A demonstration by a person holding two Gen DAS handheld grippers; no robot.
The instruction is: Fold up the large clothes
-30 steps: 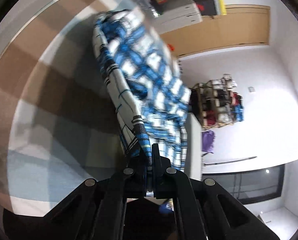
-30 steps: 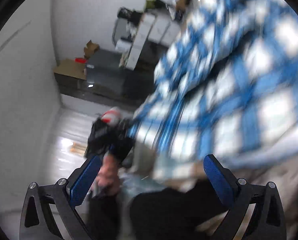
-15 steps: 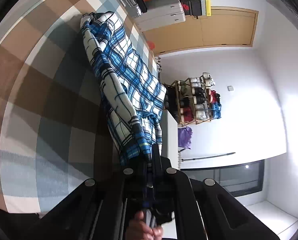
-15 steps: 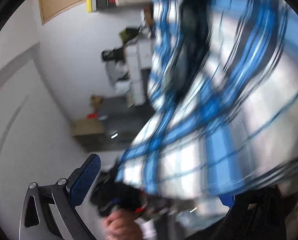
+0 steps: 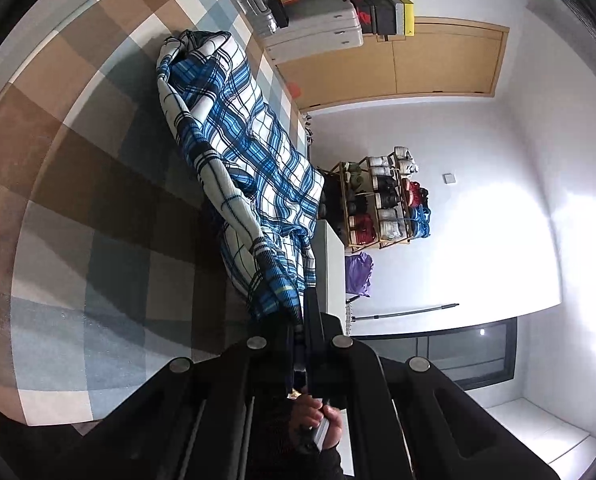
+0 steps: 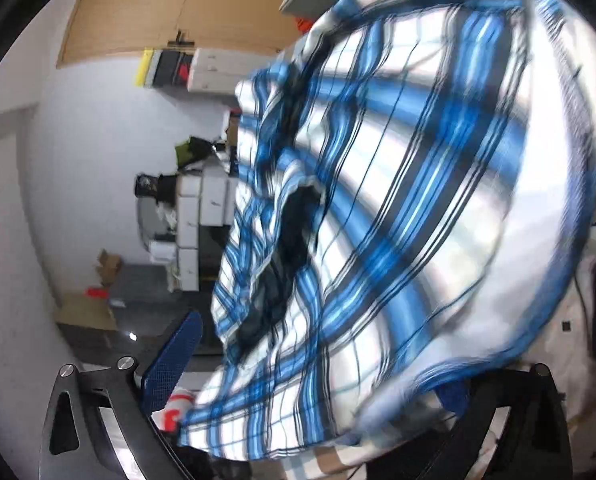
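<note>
My black jaws hold a blue, white and black plaid shirt [image 5: 241, 160] above a brown, grey-blue and white checked cover [image 5: 77, 184].

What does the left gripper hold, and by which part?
The left gripper holds the plaid shirt by a bunched edge at its near end.

Daylight floods the left wrist view: a blown-out white patch glares on the wall [image 5: 498, 240], while the plaid garment [image 5: 253, 152] stays sharp and throws a soft dark shadow onto the checked cover [image 5: 77, 184] beside it. The right wrist view is evenly lit but smeared by motion blur, so the garment's [image 6: 398, 200] stripes streak and its edges dissolve. Both pictures bulge with fisheye distortion, bending the room's straight lines, and fall off to black at the corners.
</note>
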